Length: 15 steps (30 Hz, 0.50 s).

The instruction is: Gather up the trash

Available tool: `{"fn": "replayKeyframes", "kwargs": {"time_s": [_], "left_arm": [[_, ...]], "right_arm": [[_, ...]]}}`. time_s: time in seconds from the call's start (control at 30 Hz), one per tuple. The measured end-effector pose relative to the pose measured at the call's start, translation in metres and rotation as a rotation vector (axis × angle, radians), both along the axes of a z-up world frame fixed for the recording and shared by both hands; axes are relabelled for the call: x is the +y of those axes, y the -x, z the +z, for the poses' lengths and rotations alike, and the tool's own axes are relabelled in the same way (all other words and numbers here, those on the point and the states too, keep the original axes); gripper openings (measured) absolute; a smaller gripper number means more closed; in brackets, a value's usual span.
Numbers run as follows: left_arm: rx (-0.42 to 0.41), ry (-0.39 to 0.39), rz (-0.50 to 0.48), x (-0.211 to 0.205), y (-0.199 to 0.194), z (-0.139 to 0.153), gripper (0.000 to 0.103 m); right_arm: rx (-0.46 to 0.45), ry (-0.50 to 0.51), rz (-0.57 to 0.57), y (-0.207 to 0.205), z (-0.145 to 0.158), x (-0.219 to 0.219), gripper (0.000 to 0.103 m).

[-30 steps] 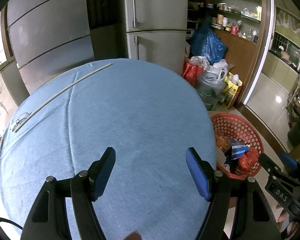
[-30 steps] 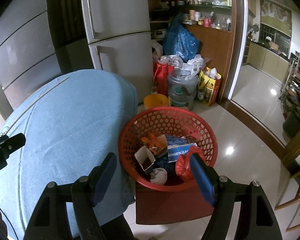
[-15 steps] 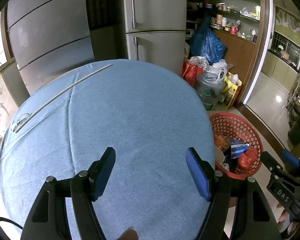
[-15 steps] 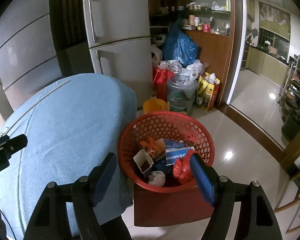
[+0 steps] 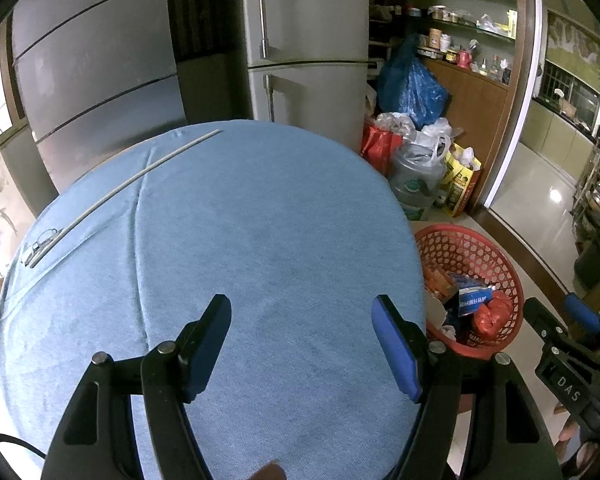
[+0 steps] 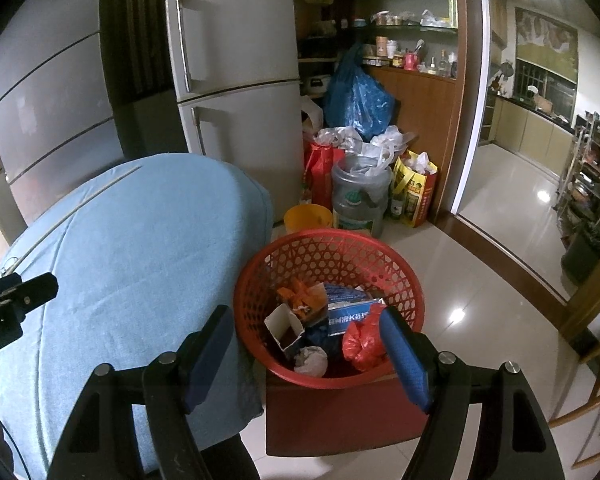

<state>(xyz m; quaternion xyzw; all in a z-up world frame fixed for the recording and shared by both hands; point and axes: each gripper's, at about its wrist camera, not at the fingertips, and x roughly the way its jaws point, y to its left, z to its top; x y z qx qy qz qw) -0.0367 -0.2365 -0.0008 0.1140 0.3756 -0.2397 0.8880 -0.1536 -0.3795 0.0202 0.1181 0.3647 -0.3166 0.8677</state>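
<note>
A red mesh basket (image 6: pixel 332 244) stands on a dark red stool beside the round table; it also shows in the left wrist view as the basket (image 5: pixel 460 248). Inside lie a blue-and-white carton (image 6: pixel 350 312), an orange wrapper (image 6: pixel 302 298), an open small box (image 6: pixel 286 326), a crumpled paper ball (image 6: pixel 311 362) and a red plastic bag (image 6: pixel 362 340). My right gripper (image 6: pixel 306 326) hangs open above the basket's near rim, nothing between its fingers. My left gripper (image 5: pixel 302 322) is open over the blue tablecloth (image 5: pixel 240 240), holding nothing.
A thin white rod (image 5: pixel 132 180) and a wire clip lie at the cloth's far left. Behind stand a grey fridge (image 6: pixel 236 80), a blue bag (image 6: pixel 358 100), a water jug (image 6: pixel 360 196), a yellow bucket (image 6: pixel 308 218) and shopping bags. Tiled floor opens to the right.
The right wrist view has drifted slightly, so the basket sits a little lower and nearer between the fingers. The left gripper has not moved; both stay open.
</note>
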Motion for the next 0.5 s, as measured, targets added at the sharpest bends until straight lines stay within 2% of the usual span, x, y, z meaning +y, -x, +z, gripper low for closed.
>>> {"fn": "replayKeyframes", "kwargs": {"time_s": [0.5], "left_arm": [[0.017,0.023,-0.023,-0.0018,0.0038,-0.0031,0.074]], "right_arm": [[0.006,0.000,0.003,0.0005,-0.0016,0.0009,0.078]]}}
